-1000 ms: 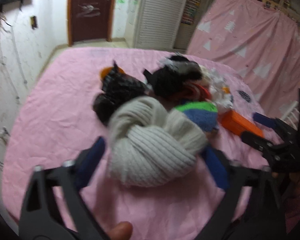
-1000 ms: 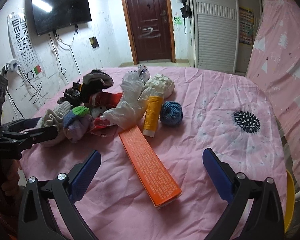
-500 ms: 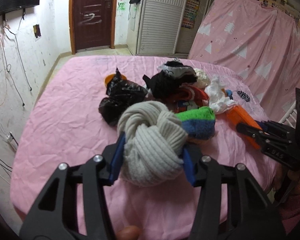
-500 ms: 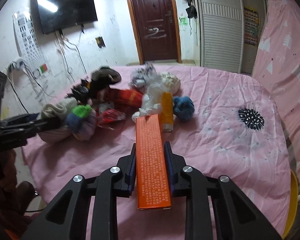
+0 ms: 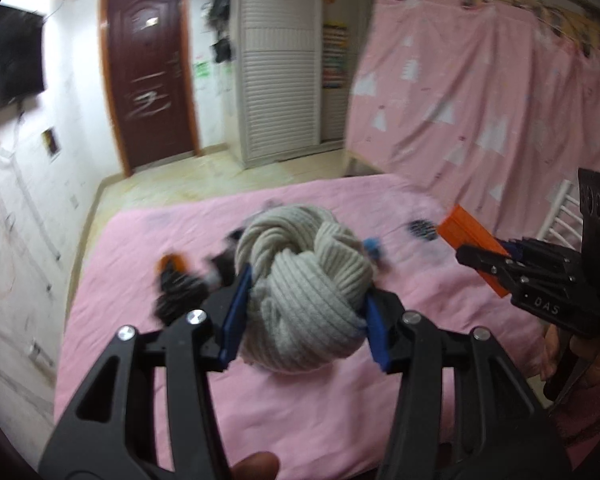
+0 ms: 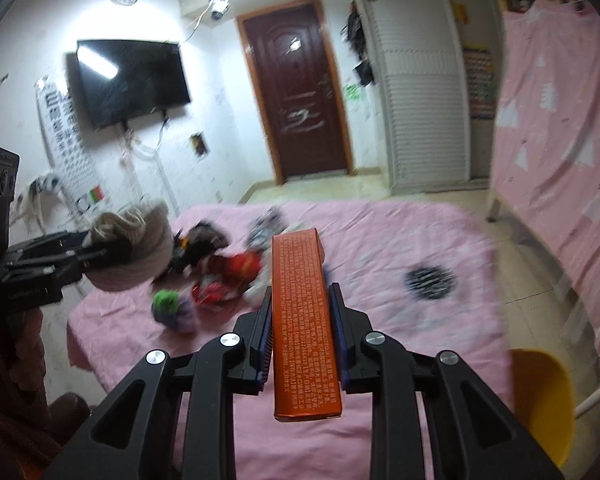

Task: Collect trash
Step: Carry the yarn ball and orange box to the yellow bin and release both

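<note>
Both hands are up off the bed (image 6: 380,432), each with something caught. The left gripper (image 5: 302,312) has its blue fingers (image 5: 236,316) clamped on either side of a grey knitted bundle (image 5: 304,280), a ribbed woollen thing knotted into a ball, which bulges out above and below the pads and hangs clear of the pink sheet. In the right wrist view the same bundle (image 6: 134,248) shows at about nine o'clock, carried above the near corner of the bed. The right gripper (image 6: 302,340) pinches a long orange box (image 6: 302,320) between its fingers (image 6: 262,344); the box points straight ahead toward twelve o'clock, its printed face up, its near end sticking back past the pads. From the left wrist view that box (image 5: 470,240) appears at three o'clock, jutting out of the other tool. Left lying on the bed is a blurred heap: a red wrapper or cloth (image 6: 240,264), a green and purple ball (image 6: 172,308), and dark crumpled stuff (image 6: 202,240) behind them. A black spiky mark (image 6: 430,280) on the sheet sits at two o'clock from the box. A yellow chair (image 6: 540,408) stands at the bed's near right corner, at five o'clock. A brown door (image 6: 296,92) is straight ahead and a dark television (image 6: 128,80) hangs at eleven o'clock.
</note>
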The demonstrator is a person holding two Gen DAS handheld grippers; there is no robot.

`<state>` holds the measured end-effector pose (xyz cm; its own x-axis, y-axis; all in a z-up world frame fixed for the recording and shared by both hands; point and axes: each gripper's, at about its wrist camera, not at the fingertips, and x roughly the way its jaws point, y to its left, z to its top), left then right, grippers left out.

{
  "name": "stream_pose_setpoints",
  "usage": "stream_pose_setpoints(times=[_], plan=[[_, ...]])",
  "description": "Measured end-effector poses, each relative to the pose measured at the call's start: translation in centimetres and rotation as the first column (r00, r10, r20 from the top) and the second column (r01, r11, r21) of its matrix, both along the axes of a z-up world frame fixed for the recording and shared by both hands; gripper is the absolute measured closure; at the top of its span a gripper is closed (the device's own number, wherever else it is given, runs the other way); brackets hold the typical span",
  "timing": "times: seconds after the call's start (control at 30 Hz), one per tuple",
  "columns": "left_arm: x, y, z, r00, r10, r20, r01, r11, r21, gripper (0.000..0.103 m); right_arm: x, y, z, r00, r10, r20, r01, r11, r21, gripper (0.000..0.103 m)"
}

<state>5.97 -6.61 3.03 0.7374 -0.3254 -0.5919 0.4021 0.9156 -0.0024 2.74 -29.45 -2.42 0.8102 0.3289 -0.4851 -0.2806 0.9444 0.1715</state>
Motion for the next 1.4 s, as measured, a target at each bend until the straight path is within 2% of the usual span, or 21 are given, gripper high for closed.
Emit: stream_pose_setpoints(times=[0.2, 0.3, 0.57, 0.67, 0.73, 0.83, 1.03, 1.13, 1.2, 1.27, 1.4], plan=[[0.7, -8.1, 0.5, 0.987, -0.157, -0.038, 0.156, 0.987, -0.02, 0.054, -2.2, -6.4, 2.1, 0.984, -0.16, 0.076, 0.16, 0.987, -0.005, 0.084], [1.0, -13.4, 0.4, 0.969, -0.238, -0.059, 0.238, 0.971, -0.01, 0.054, -3.3, -10.0, 2.7, 0.966, -0.238, 0.098, 0.239, 0.971, 0.002, 0.084], [1.2, -24.1, -1.4, 0.922, -0.364, -0.134, 0.367, 0.93, -0.006, 0.053, -5.6, -17.9, 2.1, 0.915, -0.387, 0.112, 0.384, 0.922, 0.044, 0.084], [1.4, -27.0, -2.0, 0.904, -0.397, -0.16, 0.4, 0.916, -0.012, 0.044, -6.0, -19.9, 1.1, 0.903, -0.418, 0.096, 0.415, 0.908, 0.051, 0.084], [1.4, -28.2, -2.2, 0.905, -0.393, -0.166, 0.398, 0.917, -0.001, 0.035, -5.9, -20.7, 0.4, 0.896, -0.437, 0.082, 0.434, 0.899, 0.054, 0.084], [0.7, -28.4, -2.3, 0.914, -0.377, -0.148, 0.385, 0.922, 0.027, 0.034, -5.3, -21.5, -0.7, 0.892, -0.448, 0.055, 0.444, 0.893, 0.069, 0.084], [1.5, -26.8, -1.4, 0.928, -0.335, -0.161, 0.341, 0.94, 0.01, 0.034, -3.2, -21.0, -3.0, 0.899, -0.438, -0.012, 0.438, 0.898, 0.046, 0.08], [1.5, -25.7, -0.8, 0.936, -0.315, -0.159, 0.32, 0.948, 0.004, 0.034, -1.8, -20.1, -4.1, 0.897, -0.44, -0.046, 0.441, 0.897, 0.013, 0.061], [1.2, -24.6, -0.3, 0.94, -0.307, -0.152, 0.31, 0.951, -0.003, 0.034, -1.3, -19.8, -4.4, 0.892, -0.449, -0.054, 0.449, 0.893, -0.003, 0.038], [1.0, -23.6, 0.2, 0.943, -0.3, -0.143, 0.302, 0.953, -0.011, 0.034, -1.1, -19.5, -4.5, 0.89, -0.453, -0.055, 0.453, 0.891, -0.005, 0.033], [0.8, -21.2, 1.0, 0.952, -0.278, -0.126, 0.276, 0.961, -0.028, 0.034, -0.5, -18.7, -4.2, 0.895, -0.443, -0.059, 0.443, 0.896, -0.001, 0.032]])
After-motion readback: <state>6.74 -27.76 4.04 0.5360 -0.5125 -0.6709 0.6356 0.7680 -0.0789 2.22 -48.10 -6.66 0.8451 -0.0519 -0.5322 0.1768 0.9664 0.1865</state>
